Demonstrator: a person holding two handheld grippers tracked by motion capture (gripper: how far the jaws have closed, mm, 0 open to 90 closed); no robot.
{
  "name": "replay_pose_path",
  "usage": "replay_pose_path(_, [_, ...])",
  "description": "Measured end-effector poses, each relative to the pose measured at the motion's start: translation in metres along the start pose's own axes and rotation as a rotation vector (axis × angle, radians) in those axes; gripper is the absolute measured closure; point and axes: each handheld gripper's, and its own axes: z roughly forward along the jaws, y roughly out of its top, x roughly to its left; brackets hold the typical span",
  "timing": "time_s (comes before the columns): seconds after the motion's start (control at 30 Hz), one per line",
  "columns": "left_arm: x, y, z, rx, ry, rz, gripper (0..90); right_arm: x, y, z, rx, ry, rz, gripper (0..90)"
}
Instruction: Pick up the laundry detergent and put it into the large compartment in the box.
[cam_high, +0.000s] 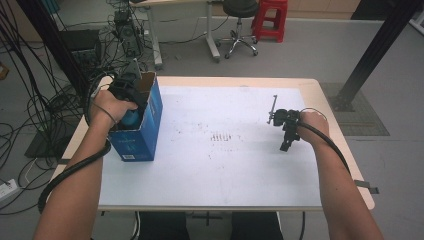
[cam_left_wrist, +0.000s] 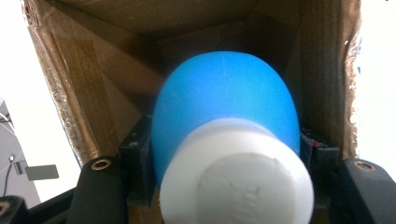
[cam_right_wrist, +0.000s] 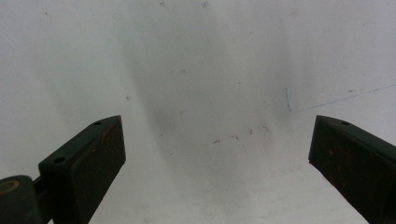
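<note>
Here, one blue ball (cam_left_wrist: 224, 112) sits clamped in left claw (cam_left_wrist: 224, 163), inside one box (cam_high: 142, 125).

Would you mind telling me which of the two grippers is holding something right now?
The left gripper, over the blue cardboard box, is shut on the blue and white object. The right gripper stands open above the bare white table.

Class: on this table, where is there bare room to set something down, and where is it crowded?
The white sheet lies bare between the blue box and the right tongs, and along its near edge. It is crowded at the left: the left tongs reach into the box, shut on a blue object.
</note>
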Motion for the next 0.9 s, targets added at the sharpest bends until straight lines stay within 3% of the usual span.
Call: replay_pose_path(0.9, [-0.0004,0.0003,0.0003,0.000,0.000,-0.002,37.5,-0.0004,0.0016,0.0020,0.000,0.000,-0.006,3.5])
